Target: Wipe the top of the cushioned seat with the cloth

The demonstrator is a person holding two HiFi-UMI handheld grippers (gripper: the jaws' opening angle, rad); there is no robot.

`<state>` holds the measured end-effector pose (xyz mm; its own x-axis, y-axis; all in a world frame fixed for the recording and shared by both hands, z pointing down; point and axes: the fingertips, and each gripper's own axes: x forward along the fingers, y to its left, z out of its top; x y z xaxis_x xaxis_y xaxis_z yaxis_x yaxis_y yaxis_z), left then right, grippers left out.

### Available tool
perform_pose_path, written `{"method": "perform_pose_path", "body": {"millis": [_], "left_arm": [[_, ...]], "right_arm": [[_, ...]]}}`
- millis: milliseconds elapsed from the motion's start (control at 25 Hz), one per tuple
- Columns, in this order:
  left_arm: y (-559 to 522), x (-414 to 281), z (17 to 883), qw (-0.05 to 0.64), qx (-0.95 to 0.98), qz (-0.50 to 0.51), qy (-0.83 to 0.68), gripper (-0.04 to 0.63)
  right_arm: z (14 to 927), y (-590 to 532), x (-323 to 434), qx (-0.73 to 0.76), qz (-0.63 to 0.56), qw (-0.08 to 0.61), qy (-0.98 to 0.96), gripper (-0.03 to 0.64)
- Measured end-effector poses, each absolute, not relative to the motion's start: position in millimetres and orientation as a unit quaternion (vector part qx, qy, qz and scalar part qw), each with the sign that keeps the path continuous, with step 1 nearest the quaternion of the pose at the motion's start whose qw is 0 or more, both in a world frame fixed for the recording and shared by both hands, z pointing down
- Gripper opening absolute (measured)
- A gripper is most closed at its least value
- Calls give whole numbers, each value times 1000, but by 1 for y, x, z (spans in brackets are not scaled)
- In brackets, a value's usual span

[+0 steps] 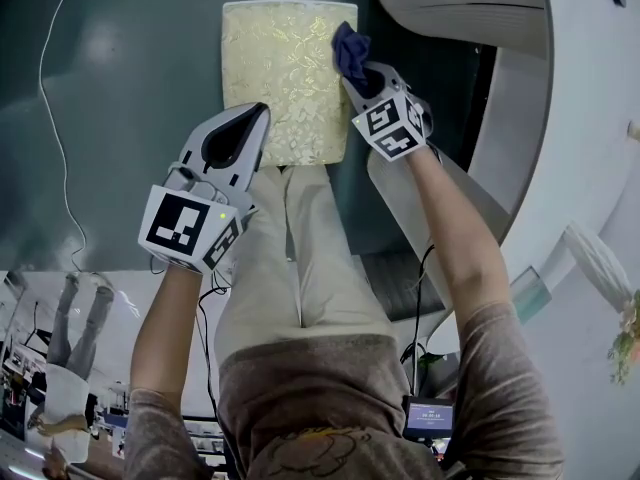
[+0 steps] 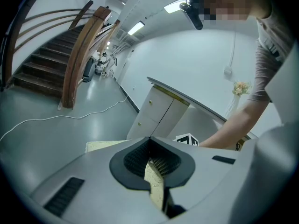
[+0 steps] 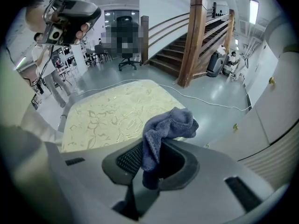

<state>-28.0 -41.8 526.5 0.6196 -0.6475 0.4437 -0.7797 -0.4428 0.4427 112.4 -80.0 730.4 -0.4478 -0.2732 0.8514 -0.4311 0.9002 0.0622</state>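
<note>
The cushioned seat [image 1: 283,73] is a pale yellow square with a leafy pattern, seen from above on a dark floor; it also fills the middle of the right gripper view [image 3: 117,113]. My right gripper [image 1: 352,60] is shut on a blue cloth [image 1: 350,48] [image 3: 168,127], held over the seat's right edge. My left gripper [image 1: 262,118] hovers over the seat's near left part, jaws shut with nothing in them. A strip of seat [image 2: 156,183] shows below its jaws.
A white cable [image 1: 55,98] runs over the floor at left. A white curved counter [image 1: 520,88] stands to the right of the seat. Wooden stairs [image 3: 201,36] rise beyond it. The person's legs [image 1: 300,258] are just in front of the seat.
</note>
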Motion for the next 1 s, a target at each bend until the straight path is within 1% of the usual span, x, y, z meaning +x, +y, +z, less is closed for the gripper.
{"method": "perform_pose_path", "body": {"millis": [240,1000], "left_arm": [[-37,-23,523,314,848,104,-414,15],[-23,-16,516,311,854,103,-405,15]], "right_arm": [[730,-49,110,185,78,487,-850,91],[733,35,113,195,121,481,-846,89]]}}
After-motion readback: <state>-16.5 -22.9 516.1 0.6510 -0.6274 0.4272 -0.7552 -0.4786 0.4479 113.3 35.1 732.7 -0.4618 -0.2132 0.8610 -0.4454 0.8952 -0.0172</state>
